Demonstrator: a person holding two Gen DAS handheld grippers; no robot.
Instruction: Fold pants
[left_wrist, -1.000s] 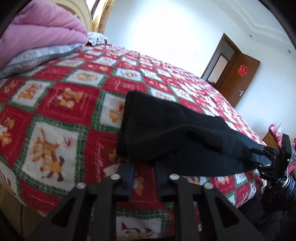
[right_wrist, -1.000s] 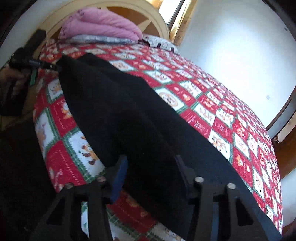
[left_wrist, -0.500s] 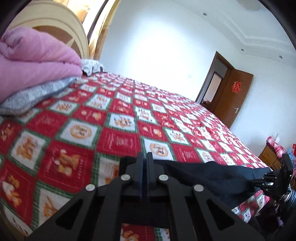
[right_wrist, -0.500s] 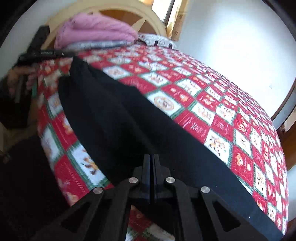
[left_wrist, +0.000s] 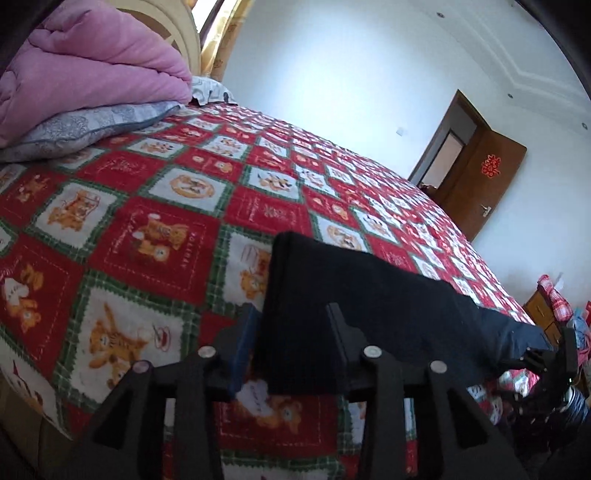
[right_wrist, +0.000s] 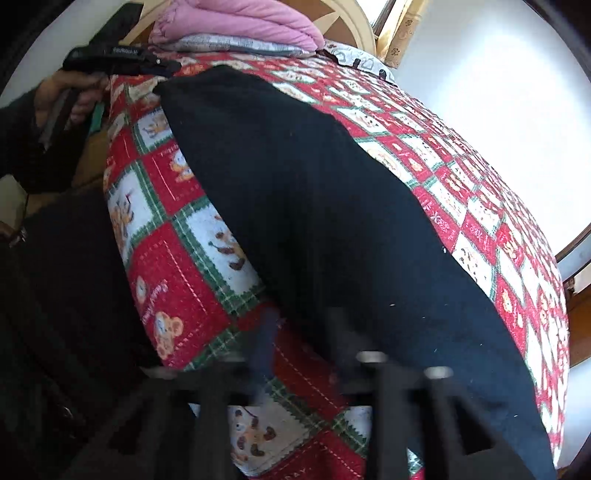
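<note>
The black pants (left_wrist: 369, 306) lie stretched along the near edge of the bed on a red patterned blanket (left_wrist: 155, 229). My left gripper (left_wrist: 291, 332) is open, its jaws standing either side of one end of the pants, which lies between them. In the right wrist view the pants (right_wrist: 332, 221) run away from me, and my right gripper (right_wrist: 303, 328) is open over their near end, blurred. The left gripper shows at the pants' far end in the right wrist view (right_wrist: 166, 68), and the right gripper shows at the far right of the left wrist view (left_wrist: 535, 360).
A folded pink quilt (left_wrist: 85, 70) on a grey pillow (left_wrist: 85, 125) sits at the head of the bed by the cream headboard (right_wrist: 354, 26). A brown door (left_wrist: 476, 181) stands open at the far wall. A nightstand with clutter (left_wrist: 554, 314) is beside the bed.
Both grippers were shut on the pants' ends half a second ago and lifted; now both have opened and the pants lie flat on the blanket.
</note>
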